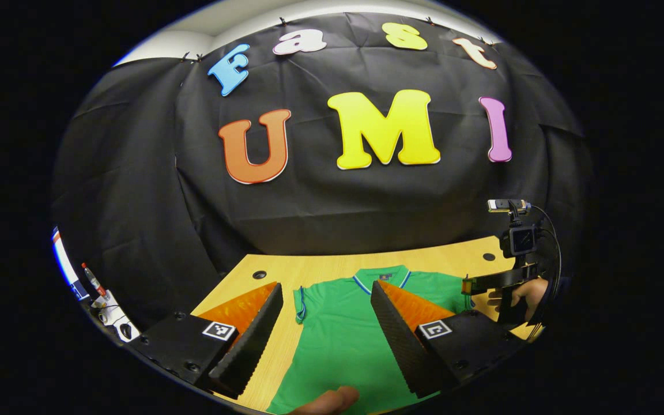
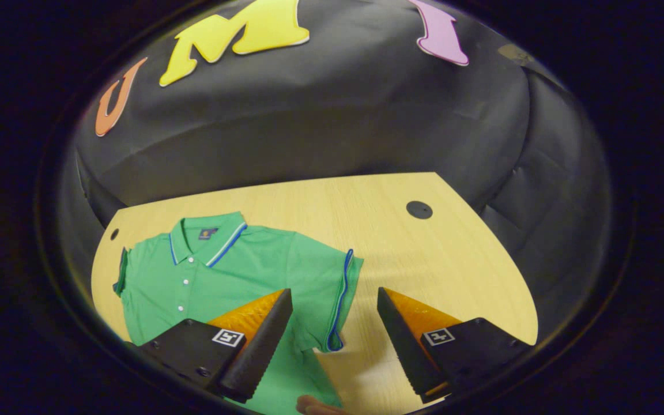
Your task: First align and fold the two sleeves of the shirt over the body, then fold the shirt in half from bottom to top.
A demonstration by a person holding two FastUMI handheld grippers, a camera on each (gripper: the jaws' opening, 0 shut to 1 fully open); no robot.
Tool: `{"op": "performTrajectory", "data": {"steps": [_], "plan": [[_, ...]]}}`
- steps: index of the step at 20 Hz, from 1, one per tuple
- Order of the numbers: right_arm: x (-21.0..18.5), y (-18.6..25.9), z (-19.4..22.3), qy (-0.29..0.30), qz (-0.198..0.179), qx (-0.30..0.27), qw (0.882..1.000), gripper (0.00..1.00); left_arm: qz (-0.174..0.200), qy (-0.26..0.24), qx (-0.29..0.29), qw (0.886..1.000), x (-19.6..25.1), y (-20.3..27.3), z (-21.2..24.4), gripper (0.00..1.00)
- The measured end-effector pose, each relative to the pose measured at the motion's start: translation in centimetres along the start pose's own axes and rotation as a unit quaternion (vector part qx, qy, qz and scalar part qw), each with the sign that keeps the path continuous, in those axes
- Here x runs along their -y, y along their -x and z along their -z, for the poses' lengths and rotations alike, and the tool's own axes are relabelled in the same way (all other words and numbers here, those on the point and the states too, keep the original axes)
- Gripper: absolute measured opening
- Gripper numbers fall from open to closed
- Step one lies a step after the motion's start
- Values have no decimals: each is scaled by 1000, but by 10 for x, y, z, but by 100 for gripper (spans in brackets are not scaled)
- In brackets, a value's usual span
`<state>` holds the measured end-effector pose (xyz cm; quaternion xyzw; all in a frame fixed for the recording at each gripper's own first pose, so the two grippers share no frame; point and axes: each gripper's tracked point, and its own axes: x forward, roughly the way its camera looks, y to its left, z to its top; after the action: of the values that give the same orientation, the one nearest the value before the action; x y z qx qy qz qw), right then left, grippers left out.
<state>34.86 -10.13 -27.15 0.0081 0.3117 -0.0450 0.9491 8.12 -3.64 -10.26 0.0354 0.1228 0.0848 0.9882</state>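
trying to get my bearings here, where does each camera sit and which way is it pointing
Left gripper view: rides on the left gripper, looking forward over the green shirt toward the booth's wall; its own open fingers show at the bottom, a fingertip at the lower edge, and the right gripper with the hand holding it farther off.
Right gripper view: rides on the right gripper, looking down at the shirt's sleeve and the wooden table; its own open fingers show.
Both share the shirt, table and wall.
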Motion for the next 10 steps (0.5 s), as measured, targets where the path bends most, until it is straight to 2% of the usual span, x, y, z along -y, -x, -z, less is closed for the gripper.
{"op": "performTrajectory", "data": {"steps": [5, 7, 9, 10], "plan": [[3, -37, 9, -26, -6, -48, 999, 96, -8, 1, -14, 1000, -1, -3, 14, 99], [3, -45, 8, -27, -4, -55, 998, 86, -7, 10, -25, 1000, 1, -5, 26, 99], [3, -44, 3, -21, -2, -59, 998, 79, -9, 17, -38, 999, 1, -6, 36, 99], [3, -50, 8, -20, 2, -59, 998, 70, -12, 20, -42, 999, -1, -7, 40, 99]]}}
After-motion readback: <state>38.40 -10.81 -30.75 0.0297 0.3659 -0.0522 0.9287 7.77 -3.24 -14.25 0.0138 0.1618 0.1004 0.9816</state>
